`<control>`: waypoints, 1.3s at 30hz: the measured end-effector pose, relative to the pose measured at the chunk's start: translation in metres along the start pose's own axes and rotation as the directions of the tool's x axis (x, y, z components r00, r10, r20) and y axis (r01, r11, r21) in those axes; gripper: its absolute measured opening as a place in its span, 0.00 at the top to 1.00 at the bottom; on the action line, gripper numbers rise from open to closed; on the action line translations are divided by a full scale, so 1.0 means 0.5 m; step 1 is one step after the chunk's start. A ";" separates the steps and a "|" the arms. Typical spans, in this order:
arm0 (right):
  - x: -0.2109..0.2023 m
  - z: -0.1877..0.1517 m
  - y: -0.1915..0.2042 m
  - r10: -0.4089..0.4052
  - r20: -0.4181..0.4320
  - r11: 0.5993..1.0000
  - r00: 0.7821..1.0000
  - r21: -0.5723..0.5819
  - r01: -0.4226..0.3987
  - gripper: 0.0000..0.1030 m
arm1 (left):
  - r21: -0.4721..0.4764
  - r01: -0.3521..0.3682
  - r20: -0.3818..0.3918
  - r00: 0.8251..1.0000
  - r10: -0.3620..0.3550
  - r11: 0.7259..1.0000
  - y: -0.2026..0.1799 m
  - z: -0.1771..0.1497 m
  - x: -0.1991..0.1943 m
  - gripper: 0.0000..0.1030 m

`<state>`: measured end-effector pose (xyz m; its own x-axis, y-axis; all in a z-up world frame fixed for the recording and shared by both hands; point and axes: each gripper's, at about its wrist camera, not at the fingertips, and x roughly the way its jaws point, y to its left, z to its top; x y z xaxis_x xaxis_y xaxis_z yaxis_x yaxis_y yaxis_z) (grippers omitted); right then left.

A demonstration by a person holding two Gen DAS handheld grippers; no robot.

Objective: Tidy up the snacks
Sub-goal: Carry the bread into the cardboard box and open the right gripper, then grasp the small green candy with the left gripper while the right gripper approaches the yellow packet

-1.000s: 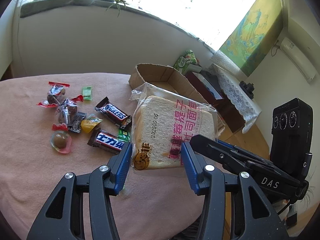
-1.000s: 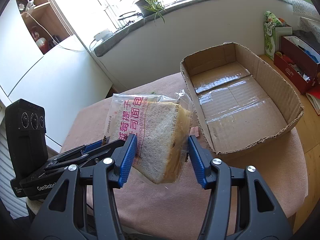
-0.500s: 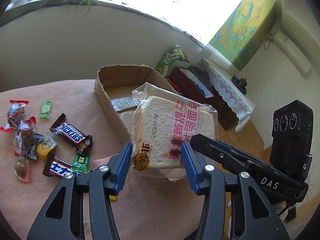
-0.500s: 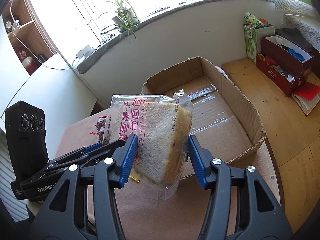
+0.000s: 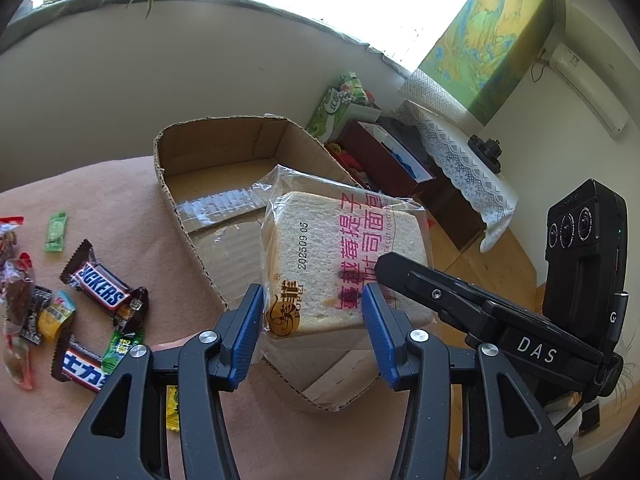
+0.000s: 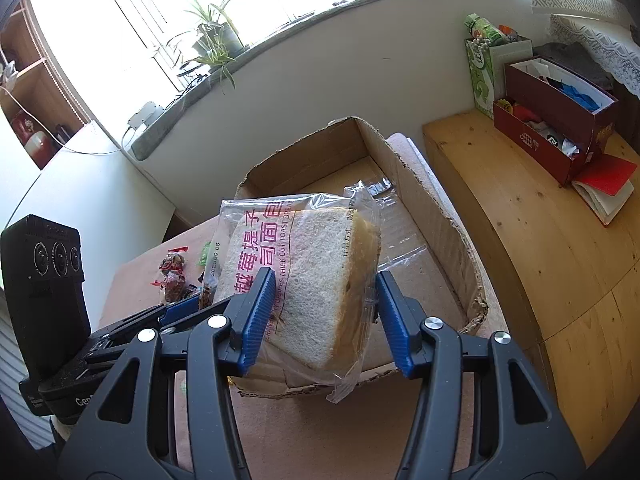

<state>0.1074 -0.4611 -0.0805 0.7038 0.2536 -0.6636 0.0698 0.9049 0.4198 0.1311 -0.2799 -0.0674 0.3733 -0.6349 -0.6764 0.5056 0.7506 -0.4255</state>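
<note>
Now | bread pack has travelled from over the sweets to above the cardboard box, frame centre | left tool and right tool both clamp it | release likely next

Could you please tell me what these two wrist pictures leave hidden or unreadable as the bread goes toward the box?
- Cardboard box floor: its near part is hidden by the bagged bread in both views.
- Candy pile: cut off by the left edge in the left view; mostly behind the bread and the left gripper in the right view.
- Right gripper: whether its pads truly press the bread is unclear.
</note>
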 end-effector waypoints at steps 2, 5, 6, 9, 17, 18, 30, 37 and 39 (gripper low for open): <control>0.002 -0.001 -0.005 0.001 0.000 1.000 1.000 0.004 -0.001 0.47 | 0.008 -0.004 -0.006 1.000 0.004 1.000 -0.003 -0.002 0.002 0.54; 0.004 0.001 -0.005 -0.023 0.007 1.000 1.000 -0.009 0.024 0.47 | 0.029 -0.020 -0.002 1.000 0.020 0.999 -0.011 -0.001 0.004 0.54; 0.004 0.001 -0.003 -0.035 0.009 0.999 0.999 -0.015 0.035 0.47 | 0.033 -0.026 0.002 1.000 0.026 0.999 -0.013 -0.001 0.002 0.54; 0.002 0.000 0.000 -0.061 0.022 0.998 0.998 -0.016 0.062 0.47 | 0.036 -0.036 0.007 0.999 0.036 0.999 -0.013 0.001 -0.001 0.54; 0.005 -0.004 -0.007 -0.121 0.036 0.993 0.992 -0.006 0.121 0.47 | 0.025 -0.052 0.024 0.998 0.051 0.998 0.003 -0.003 -0.022 0.54; 0.003 -0.004 -0.007 -0.127 0.038 0.992 0.991 -0.006 0.128 0.47 | 0.022 -0.052 0.024 0.998 0.052 0.998 0.006 -0.004 -0.024 0.54; -0.029 -0.020 0.030 -0.160 0.069 0.985 0.985 -0.054 0.164 0.45 | -0.008 -0.070 0.073 0.995 0.070 0.998 0.047 -0.019 -0.095 0.54; -0.041 -0.052 0.087 -0.127 0.063 0.984 0.990 -0.120 0.134 0.45 | -0.035 -0.110 0.114 0.987 0.113 0.993 0.102 -0.049 -0.172 0.54; -0.043 -0.064 0.105 -0.109 0.056 0.983 0.992 -0.141 0.116 0.45 | -0.055 -0.122 0.121 0.984 0.127 0.991 0.124 -0.060 -0.193 0.54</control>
<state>0.0733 -0.4082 -0.0642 0.7305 0.1342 -0.6696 0.0502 0.9673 0.2486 0.1027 -0.1666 -0.0465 0.5264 -0.5516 -0.6470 0.4133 0.8310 -0.3723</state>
